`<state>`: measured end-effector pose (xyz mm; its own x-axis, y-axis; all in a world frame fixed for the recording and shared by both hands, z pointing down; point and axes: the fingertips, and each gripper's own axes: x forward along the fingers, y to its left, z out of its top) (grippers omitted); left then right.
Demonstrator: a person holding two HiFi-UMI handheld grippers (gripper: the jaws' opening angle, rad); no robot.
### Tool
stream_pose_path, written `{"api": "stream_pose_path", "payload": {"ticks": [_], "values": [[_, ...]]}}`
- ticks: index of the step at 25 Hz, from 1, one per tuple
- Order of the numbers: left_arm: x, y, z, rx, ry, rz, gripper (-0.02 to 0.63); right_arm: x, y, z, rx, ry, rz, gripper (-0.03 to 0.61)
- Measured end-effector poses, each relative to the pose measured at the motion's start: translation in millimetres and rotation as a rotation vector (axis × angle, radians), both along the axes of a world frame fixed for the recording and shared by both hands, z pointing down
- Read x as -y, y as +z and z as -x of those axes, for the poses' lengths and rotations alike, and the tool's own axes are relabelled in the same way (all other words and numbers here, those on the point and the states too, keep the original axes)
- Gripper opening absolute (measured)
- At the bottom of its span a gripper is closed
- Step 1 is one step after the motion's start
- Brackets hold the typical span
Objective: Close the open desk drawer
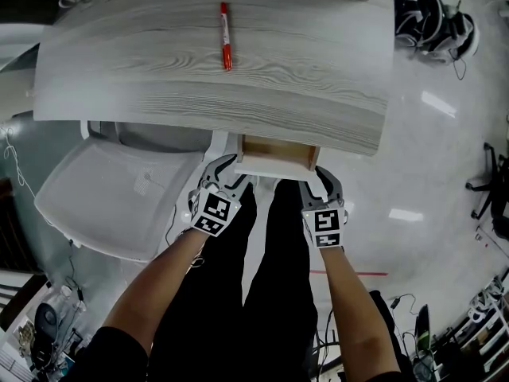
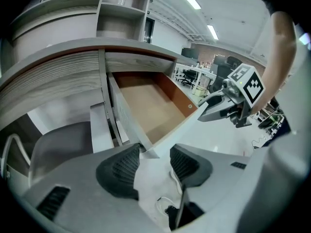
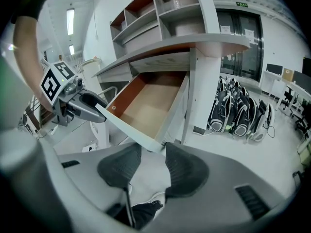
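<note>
The open desk drawer (image 1: 274, 151) sticks out from under the pale wood-grain desk (image 1: 199, 86); its brown inside (image 2: 146, 106) holds nothing. My left gripper (image 1: 227, 169) sits at the left end of the white drawer front (image 1: 273, 168), and my right gripper (image 1: 316, 180) at the right end. In the left gripper view the jaws (image 2: 154, 152) stand apart with the front's corner (image 2: 146, 149) between the ribbed pads. The right gripper view shows the same: jaws (image 3: 153, 149) apart around the other corner (image 3: 151, 144). Each gripper also appears in the other's view, the right gripper (image 2: 214, 108) and the left gripper (image 3: 90, 103).
A red pen (image 1: 226, 37) lies on the desk top. A white chair (image 1: 111, 197) stands left of the drawer. Shelves (image 3: 165, 13) rise above the desk. Black bags (image 3: 238, 110) stand on the floor to the right. The person's dark-clad legs (image 1: 262, 253) are below the drawer.
</note>
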<state>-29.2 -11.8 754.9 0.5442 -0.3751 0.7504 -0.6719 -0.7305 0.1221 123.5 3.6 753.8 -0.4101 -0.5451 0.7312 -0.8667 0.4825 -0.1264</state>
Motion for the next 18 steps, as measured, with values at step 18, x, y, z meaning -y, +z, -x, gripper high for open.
{"api": "stream_pose_path", "payload": {"ticks": [18], "values": [[11.8,-42.6,-1.0,-0.097,-0.138,-0.037,0.196,7.8,-35.8,-1.7,0.08,0.107,-0.074,0.164]]}}
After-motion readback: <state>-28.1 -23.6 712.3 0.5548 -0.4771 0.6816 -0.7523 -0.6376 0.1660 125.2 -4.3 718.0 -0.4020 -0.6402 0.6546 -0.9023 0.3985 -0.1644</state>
